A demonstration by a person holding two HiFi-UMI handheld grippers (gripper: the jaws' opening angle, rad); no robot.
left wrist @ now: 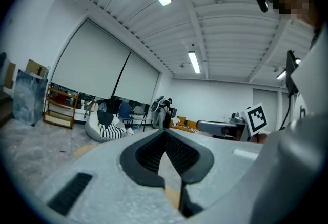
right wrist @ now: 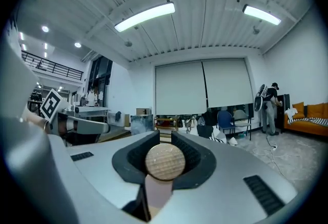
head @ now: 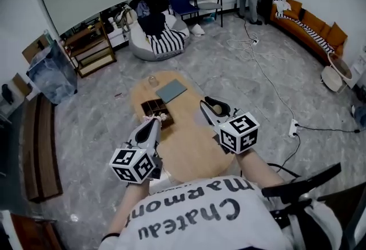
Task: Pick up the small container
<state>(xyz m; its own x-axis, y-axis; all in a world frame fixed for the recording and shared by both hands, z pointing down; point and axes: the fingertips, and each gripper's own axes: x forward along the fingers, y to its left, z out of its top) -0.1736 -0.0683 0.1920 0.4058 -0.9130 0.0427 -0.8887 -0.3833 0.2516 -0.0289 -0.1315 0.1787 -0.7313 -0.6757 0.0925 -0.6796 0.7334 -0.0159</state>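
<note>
1. The right claw (head: 215,107) is gripping the small container (right wrist: 165,161). Its two dark pads are pressing on the container's sides, and the round wooden lid is facing back along the jaws.
2. The container is hanging in the air near the right edge of the tabletop (head: 191,149), clear of the wood. The lifting step is the one in hand, and the pick-up is looking as good as done.
3. The left claw (left wrist: 165,135) is sitting closed with nothing between its jaws. It is hovering over the near left part of the tabletop, just beside a dark divided box (head: 155,107).
4. A grey flat board (head: 171,91) and a small glass jar (head: 152,80) are lying toward the far edge, well apart from the held container.
5. The next move is probably calling for a steady squeeze and a level hand. The container seems to be tipped onto its side in the claw, and a round body could roll or slip if the pressure is eased.
6. If a set-down is wanted, the bare wood at the near right of the tabletop is offering room, away from the box.
</note>
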